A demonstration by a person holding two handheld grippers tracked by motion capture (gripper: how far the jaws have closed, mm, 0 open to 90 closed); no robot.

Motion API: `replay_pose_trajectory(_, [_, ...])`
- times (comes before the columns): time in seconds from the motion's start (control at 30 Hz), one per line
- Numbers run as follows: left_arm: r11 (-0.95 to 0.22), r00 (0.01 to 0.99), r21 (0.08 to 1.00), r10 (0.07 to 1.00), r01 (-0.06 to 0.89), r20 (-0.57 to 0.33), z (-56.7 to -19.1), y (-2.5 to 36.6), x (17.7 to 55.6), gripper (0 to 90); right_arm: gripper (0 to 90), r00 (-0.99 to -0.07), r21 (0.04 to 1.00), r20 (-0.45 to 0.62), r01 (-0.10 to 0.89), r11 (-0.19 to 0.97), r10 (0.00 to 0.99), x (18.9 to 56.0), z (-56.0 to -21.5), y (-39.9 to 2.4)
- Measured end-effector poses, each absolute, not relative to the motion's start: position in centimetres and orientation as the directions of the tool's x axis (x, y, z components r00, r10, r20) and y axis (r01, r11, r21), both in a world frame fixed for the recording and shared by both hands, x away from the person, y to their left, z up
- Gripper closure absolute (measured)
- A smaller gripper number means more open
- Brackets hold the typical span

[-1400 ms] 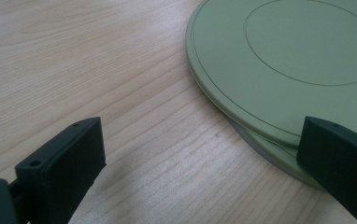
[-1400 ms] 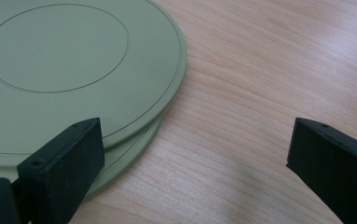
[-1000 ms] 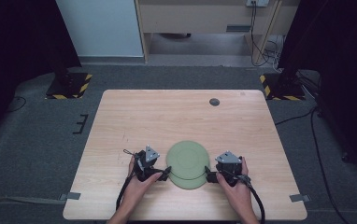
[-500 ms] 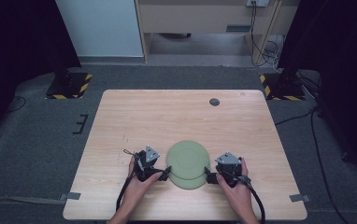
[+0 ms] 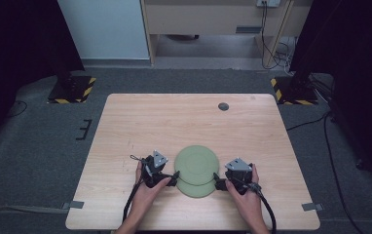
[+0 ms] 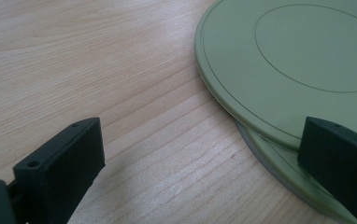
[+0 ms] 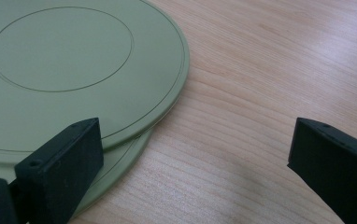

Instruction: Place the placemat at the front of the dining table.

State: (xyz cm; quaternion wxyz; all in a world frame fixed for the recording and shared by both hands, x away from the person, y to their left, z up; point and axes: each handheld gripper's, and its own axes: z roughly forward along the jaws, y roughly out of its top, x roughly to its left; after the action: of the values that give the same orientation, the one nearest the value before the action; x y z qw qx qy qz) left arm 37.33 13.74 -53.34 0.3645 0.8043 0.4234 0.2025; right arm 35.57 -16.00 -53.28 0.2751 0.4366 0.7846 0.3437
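Plates [image 5: 196, 164] (two, stacked askew) lie at the worktop's [image 5: 174, 122] six o'clock, left claw [image 5: 173, 179] at their nine, right claw [image 5: 216, 182] at three, both gaping.

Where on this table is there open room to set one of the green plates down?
The far half of the table is bare wood between the plates and the far edge, apart from a small dark disc near the far right. The left and right margins beyond each hand are free too. It is crowded at the near middle, where the left tongs and right tongs flank the overlapping plates.
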Motion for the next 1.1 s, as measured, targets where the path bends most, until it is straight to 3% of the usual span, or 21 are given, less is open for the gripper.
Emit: replay_pose_trajectory(1.1, [-0.406, 0.579, 0.759, 0.814, 0.508, 0.048, -52.96, 13.04, 36.8, 1.8, 4.5, -0.49, 0.779, -0.122, 0.492, 0.389, 0.863, 35.24, -53.23, -15.51])
